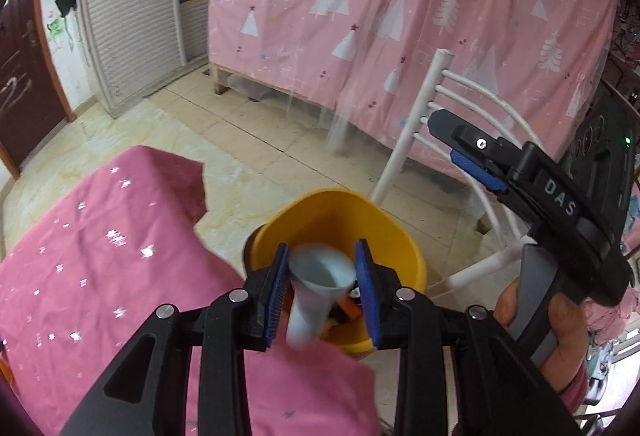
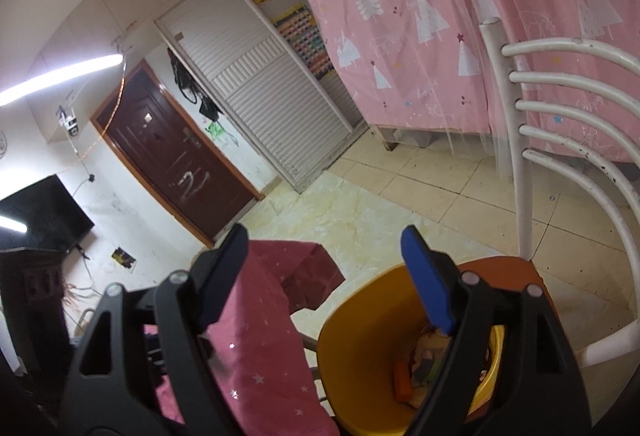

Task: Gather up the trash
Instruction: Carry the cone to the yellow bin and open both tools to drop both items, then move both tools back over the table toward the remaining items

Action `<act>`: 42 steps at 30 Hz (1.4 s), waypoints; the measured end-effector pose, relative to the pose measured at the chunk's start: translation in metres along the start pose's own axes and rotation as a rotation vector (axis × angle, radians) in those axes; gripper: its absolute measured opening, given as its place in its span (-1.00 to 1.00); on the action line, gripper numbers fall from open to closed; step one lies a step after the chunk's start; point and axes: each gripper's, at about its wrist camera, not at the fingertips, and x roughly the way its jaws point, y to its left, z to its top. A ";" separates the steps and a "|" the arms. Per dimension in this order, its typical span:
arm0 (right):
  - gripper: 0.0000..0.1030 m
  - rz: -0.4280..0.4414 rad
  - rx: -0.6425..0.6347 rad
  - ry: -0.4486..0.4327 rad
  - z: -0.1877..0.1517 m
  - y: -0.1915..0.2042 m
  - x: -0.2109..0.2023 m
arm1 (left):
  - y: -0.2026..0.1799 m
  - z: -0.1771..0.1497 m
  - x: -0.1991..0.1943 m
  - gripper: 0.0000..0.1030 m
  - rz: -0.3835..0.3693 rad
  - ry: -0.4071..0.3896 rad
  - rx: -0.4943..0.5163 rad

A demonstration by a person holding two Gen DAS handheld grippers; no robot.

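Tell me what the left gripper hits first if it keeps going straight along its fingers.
Probably the inside of the yellow bin. The left gripper, shut on a white paper cup, points down into the bin's mouth; trash at the bottom lies just beyond. Depth is unclear, so the near rim may come first.

**One word on my right gripper**

The only text I can read is "DAS", in pale capital letters on the black body of my right gripper (image 1: 472, 151), seen from my left wrist. On the cupboard doors hang coloured charts (image 2: 306, 35), but their print is too small for me. The stickers higher on the wall are also unreadable.
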 end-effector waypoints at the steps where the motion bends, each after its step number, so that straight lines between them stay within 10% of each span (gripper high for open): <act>1: 0.47 0.000 0.002 -0.002 0.001 -0.002 -0.001 | -0.003 0.002 0.004 -0.46 0.001 0.003 -0.005; 18: 0.50 0.010 -0.020 0.031 -0.005 0.008 0.009 | 0.012 -0.010 -0.014 -0.09 -0.019 -0.013 -0.079; 42: 0.63 0.090 -0.202 0.182 -0.049 0.092 0.050 | 0.141 -0.050 -0.104 0.16 0.203 -0.135 -0.321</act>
